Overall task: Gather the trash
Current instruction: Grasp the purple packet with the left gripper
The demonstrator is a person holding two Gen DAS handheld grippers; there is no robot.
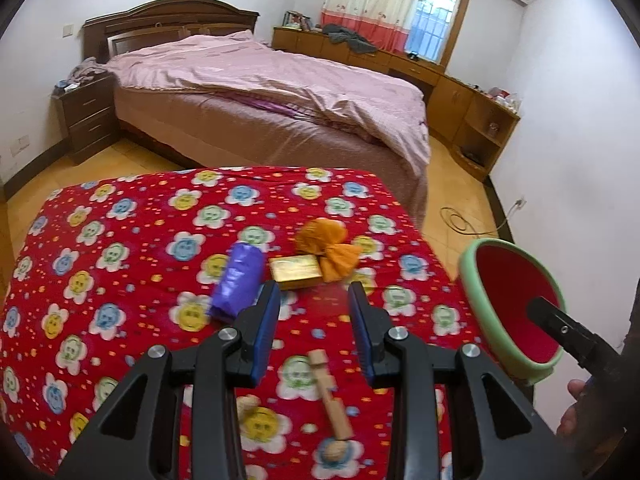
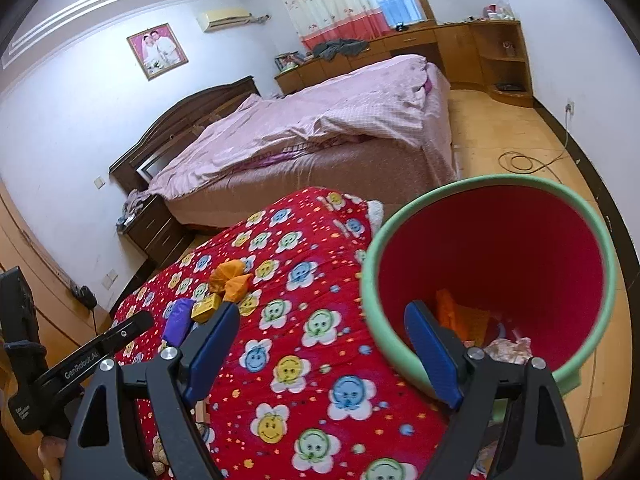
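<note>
On the red flowered blanket (image 1: 120,240) lie a purple bag roll (image 1: 236,284), a gold box (image 1: 295,272), an orange net bag (image 1: 328,248), a wooden stick (image 1: 330,392) and a walnut (image 1: 334,452). My left gripper (image 1: 314,300) hovers just short of the gold box, open and empty. A green-rimmed red bin (image 2: 372,280) tilts at the blanket's right edge, with orange scraps (image 2: 452,312) and crumpled paper (image 2: 508,350) inside. My right gripper (image 2: 322,332) is wide open. One finger reaches into the bin's mouth, the other stays outside, and neither pad presses the rim.
Beyond the blanket stands a bed with a pink quilt (image 1: 280,100), and a dark nightstand (image 1: 86,116) is to its left. Wooden cabinets (image 1: 460,92) line the far wall. A coiled cable (image 1: 460,220) lies on the tiled floor near the bin.
</note>
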